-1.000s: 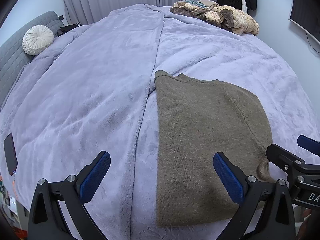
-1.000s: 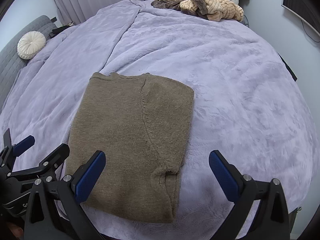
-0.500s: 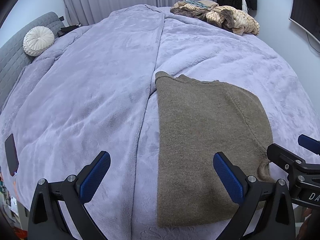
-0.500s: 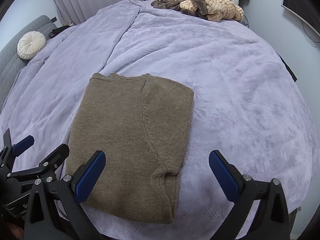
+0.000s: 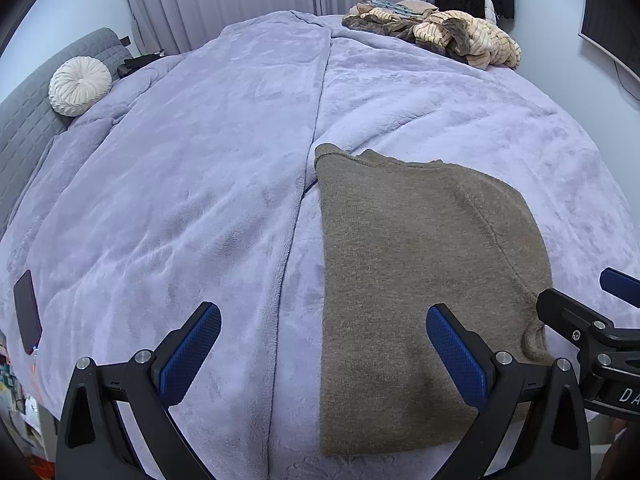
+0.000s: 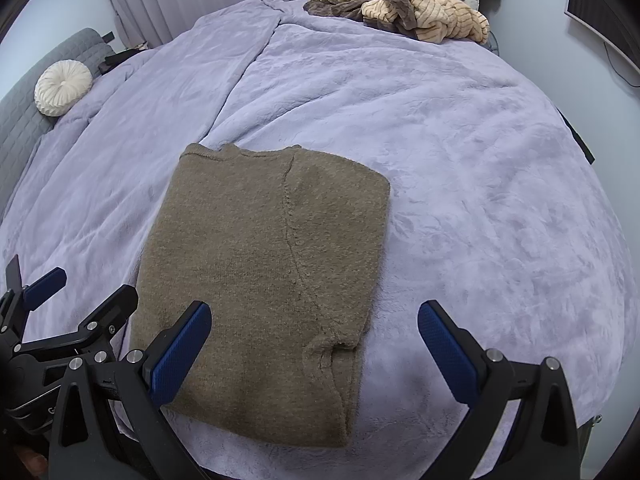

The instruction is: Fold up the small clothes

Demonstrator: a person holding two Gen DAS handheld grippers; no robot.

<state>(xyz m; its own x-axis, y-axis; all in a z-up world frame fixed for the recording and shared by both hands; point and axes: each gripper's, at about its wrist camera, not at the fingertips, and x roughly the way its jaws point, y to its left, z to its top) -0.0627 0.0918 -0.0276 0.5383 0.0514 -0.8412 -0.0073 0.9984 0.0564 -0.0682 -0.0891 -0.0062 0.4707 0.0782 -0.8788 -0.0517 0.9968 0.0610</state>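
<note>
A brown knit sweater (image 5: 416,264) lies folded flat into a rectangle on the lilac blanket near the bed's front edge; it also shows in the right wrist view (image 6: 264,264). My left gripper (image 5: 322,354) is open and empty, held above the sweater's near left edge. My right gripper (image 6: 314,350) is open and empty above the sweater's near right corner. Each gripper shows at the edge of the other's view: the right gripper (image 5: 596,320) and the left gripper (image 6: 76,320).
A pile of beige and brown clothes (image 5: 448,36) lies at the bed's far end (image 6: 412,12). A round white cushion (image 5: 80,86) rests by the grey headboard (image 5: 28,120) on the left. A dark phone (image 5: 27,312) lies at the blanket's left edge.
Almost nothing differs: the sweater lies still and both grippers stay open, with only a slight drift of the views.
</note>
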